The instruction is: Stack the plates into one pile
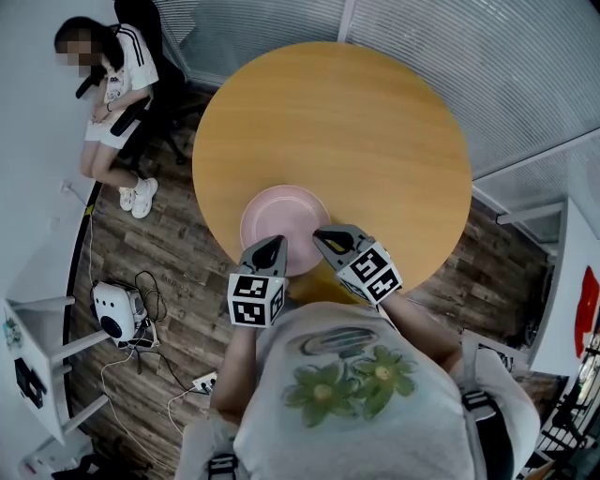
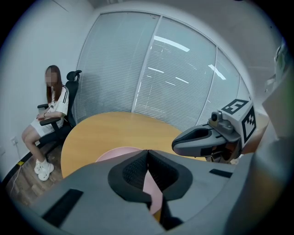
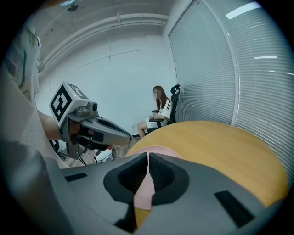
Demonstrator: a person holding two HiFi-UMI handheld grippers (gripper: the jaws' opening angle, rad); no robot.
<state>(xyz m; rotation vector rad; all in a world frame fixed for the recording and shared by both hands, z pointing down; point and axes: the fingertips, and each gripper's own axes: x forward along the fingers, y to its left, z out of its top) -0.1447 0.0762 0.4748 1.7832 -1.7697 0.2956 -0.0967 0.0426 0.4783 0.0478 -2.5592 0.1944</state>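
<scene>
Round wooden table (image 1: 375, 122); window blinds (image 1: 525, 66); plank floor (image 1: 192, 272)

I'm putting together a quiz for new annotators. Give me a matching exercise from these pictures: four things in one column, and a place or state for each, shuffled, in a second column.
1. pink plate
2. left tongs
3. seated person
4. white device

A. on the wooden floor
B. shut, nothing between them
C. on the round table, near its edge
D. in a black chair

Pairs: 1-C, 2-B, 3-D, 4-A.
</scene>
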